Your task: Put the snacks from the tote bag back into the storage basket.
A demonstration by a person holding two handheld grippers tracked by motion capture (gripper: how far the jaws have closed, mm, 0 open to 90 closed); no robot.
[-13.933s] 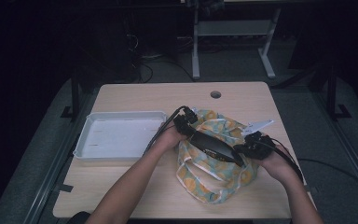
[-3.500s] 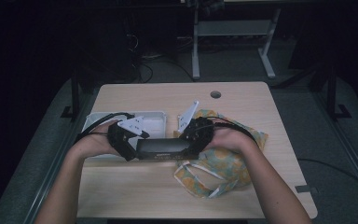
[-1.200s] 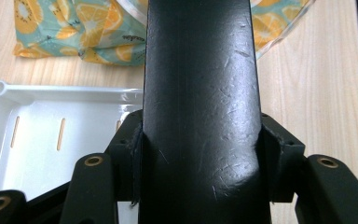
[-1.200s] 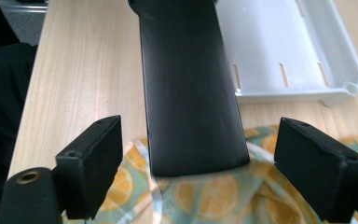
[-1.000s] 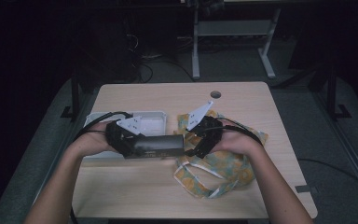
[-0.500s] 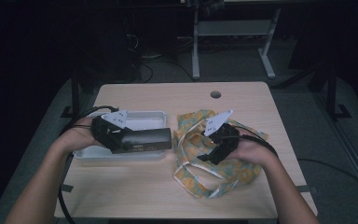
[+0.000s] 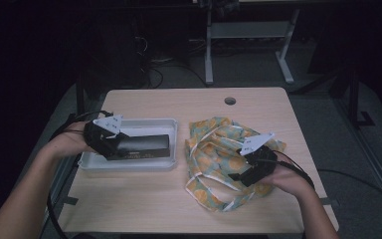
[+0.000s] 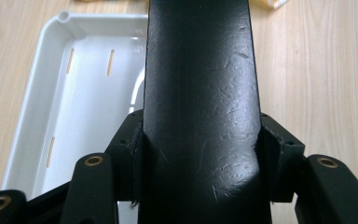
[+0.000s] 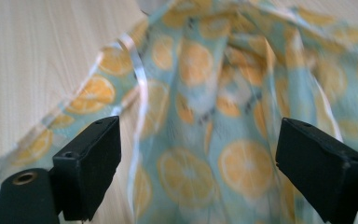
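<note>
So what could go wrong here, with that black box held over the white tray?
The left gripper clamps only one end of the long black case, so it might tip or slip before settling in the white tray. The open right gripper hovers over the orange-print bag and might snag its loose white straps.

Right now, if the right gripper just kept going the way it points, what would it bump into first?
The right gripper, jaws open and empty, points at the orange-print cloth bag on the table. It would likely meet that fabric first, though the depth is unclear.
</note>
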